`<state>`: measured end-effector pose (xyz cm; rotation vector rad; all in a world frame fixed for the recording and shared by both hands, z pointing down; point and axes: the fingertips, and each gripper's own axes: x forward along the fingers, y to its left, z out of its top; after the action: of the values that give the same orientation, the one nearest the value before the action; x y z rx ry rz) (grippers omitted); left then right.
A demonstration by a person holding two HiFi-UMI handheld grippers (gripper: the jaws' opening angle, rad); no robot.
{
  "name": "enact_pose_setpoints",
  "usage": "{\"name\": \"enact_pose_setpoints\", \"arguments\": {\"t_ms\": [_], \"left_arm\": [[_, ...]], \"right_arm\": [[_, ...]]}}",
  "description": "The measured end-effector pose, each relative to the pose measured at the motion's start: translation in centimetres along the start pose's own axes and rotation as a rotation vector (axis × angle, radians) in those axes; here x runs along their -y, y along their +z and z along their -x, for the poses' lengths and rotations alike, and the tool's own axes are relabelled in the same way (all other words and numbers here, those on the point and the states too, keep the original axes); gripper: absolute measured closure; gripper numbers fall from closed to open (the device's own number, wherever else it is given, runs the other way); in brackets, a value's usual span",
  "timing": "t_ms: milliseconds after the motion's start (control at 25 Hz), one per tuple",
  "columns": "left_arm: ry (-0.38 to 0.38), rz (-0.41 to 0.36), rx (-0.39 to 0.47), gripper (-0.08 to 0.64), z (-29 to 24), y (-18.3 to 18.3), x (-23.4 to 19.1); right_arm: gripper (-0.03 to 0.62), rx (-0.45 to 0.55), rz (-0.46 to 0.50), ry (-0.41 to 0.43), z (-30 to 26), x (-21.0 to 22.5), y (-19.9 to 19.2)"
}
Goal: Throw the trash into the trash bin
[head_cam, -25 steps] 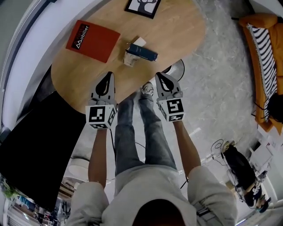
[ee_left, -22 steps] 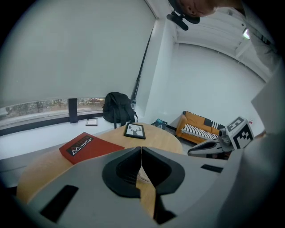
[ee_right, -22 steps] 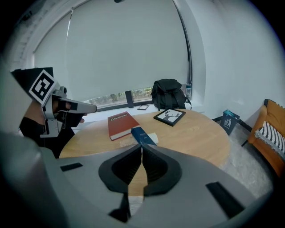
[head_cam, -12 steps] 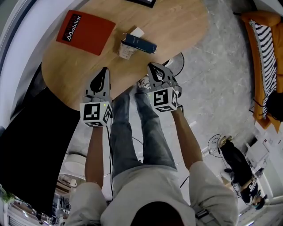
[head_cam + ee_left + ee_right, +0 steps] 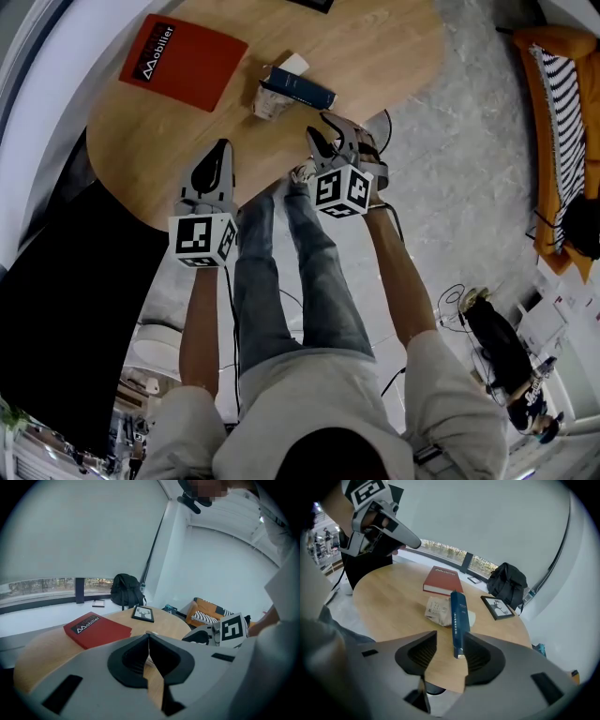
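Note:
A dark blue box (image 5: 298,89) lies across a crumpled paper wad (image 5: 267,101) on the oval wooden table (image 5: 375,47). My right gripper (image 5: 330,127) hovers over the table's near edge, just short of the box. Its jaws have just been opening and stand apart. In the right gripper view the blue box (image 5: 458,616) runs lengthwise toward the gap of the right gripper (image 5: 449,639), its near end close to the right jaw, with the wad (image 5: 438,609) to its left. My left gripper (image 5: 223,147) is shut and empty over the table's near left; the left gripper (image 5: 148,635) shows both jaws meeting.
A red book (image 5: 183,64) lies at the table's far left and a framed picture (image 5: 143,614) at the far end. A black backpack (image 5: 125,590) sits by the window. An orange sofa (image 5: 562,112) stands to the right. A white round container (image 5: 155,352) is on the floor, lower left.
My right gripper has rolled, dropped toward the table edge nearer the blue box, and its jaws have parted. The left gripper has barely shifted.

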<state>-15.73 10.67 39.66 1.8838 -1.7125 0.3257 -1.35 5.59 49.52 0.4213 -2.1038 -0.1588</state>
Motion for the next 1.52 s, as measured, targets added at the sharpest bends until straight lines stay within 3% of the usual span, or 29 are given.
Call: {"name": "enact_pose_setpoints", "arguments": {"t_ms": [120,280,400,720,1160,1520], "left_arm": [[0.002,0.000,-0.003,0.538,0.3,-0.1,-0.1],[0.005,0.002,-0.006,0.538,0.5,-0.4,-0.5],[0.004,0.005,-0.009,0.538,0.5,-0.6,-0.4],[-0.006,0.006,-0.016,0.538,0.5,-0.7,-0.1],[-0.005,0.000,-0.022,0.538,0.5,-0.8,-0.4],[-0.013,-0.007,-0.021,0.538,0.2,-0.7,0.0]], "right_arm": [[0.351,-0.026,-0.007,-0.031,-0.8,0.4,-0.8],[0.339,-0.053,-0.029,-0.080,-2.1,1.6,-1.3],[0.339,-0.067,-0.038,-0.069,-3.2,2.2,-1.4],[0.390,-0.092,0.036,-0.013,-5.0,1.5,-1.5],[0.522,-0.067,0.060,-0.083,-5.2,2.8,-0.7],[0.528,-0.047,0.026,-0.112,-4.1,4.0,-0.8]]}}
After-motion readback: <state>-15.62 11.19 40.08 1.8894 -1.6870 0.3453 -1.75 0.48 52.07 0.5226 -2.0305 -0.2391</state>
